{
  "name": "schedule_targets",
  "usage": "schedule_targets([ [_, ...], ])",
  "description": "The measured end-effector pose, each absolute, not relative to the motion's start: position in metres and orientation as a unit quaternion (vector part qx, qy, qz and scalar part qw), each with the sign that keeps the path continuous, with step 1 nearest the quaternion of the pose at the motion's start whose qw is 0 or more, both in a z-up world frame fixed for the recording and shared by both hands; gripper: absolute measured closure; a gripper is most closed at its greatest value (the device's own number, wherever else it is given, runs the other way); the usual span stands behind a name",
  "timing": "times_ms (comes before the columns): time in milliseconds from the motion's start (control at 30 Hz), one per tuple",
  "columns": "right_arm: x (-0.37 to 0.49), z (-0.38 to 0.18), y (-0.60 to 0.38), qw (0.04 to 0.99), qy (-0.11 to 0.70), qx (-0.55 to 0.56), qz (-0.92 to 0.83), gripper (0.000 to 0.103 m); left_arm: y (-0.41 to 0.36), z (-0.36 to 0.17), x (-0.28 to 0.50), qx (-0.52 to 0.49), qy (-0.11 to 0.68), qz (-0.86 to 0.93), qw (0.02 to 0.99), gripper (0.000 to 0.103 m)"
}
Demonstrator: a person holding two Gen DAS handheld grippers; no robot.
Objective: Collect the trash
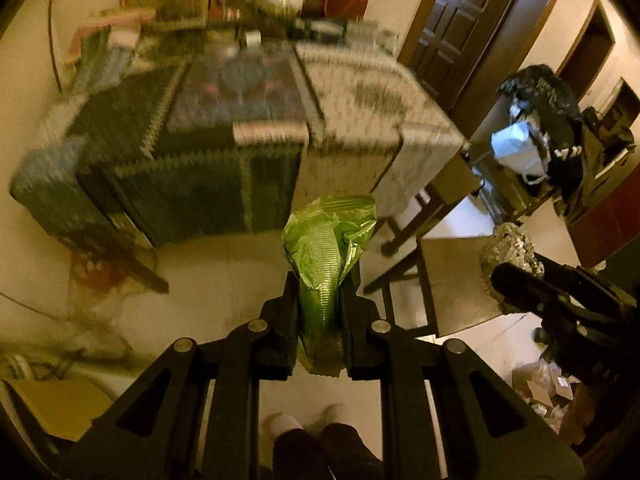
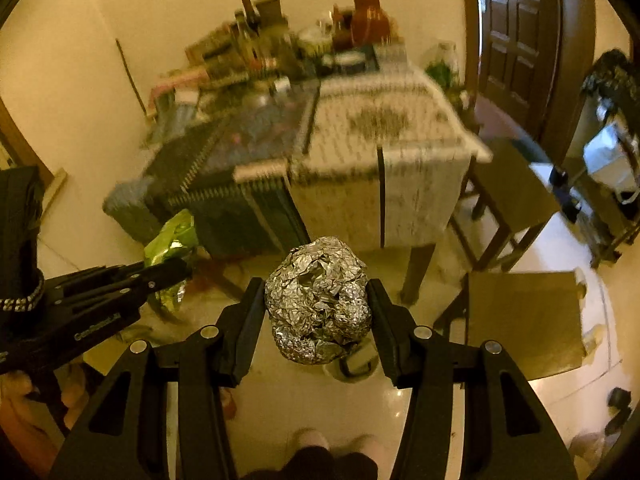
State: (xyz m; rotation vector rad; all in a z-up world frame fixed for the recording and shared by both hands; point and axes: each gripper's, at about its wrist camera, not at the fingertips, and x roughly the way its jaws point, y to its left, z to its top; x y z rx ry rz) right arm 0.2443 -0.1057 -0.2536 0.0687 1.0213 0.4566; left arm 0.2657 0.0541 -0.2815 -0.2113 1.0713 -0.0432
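Clamping a green wrapper (image 1: 328,256), the left gripper (image 1: 320,320) hangs beside the right gripper (image 2: 316,308), squeezing a foil ball (image 2: 318,300).

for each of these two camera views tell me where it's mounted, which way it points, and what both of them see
Left wrist: on the left gripper, looking along its fingers at the green wrapper they clamp and down at the floor; person's feet show below.
Right wrist: on the right gripper, looking past its foil ball toward the table.
Shared: table, both trash items, each other's gripper.
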Motion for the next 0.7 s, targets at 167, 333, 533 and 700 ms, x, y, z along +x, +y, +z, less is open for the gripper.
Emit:
schedule_targets([
  [167,0.253,-0.318,-0.11,0.827,0.515,0.026,0.225,0.056,0.045,-0.351,0.278,-0.113,0.531,-0.012,0.84,0.086],
  [333,0.261,-0.399,-0.11,0.802,0.553,0.024,0.226,0.056,0.044,-0.422,0.285,-0.12,0.551,0.001,0.826,0.086],
  [533,0.27,-0.472,-0.104,0.791,0.566,0.016,0.231,0.056,0.052,-0.513,0.284,-0.116,0.579,0.025,0.807,0.086],
  [700,0.277,-0.522,-0.09,0.783,0.565,0.012,0.259,0.053,0.062,-0.562,0.284,-0.122,0.587,0.037,0.799,0.086],
])
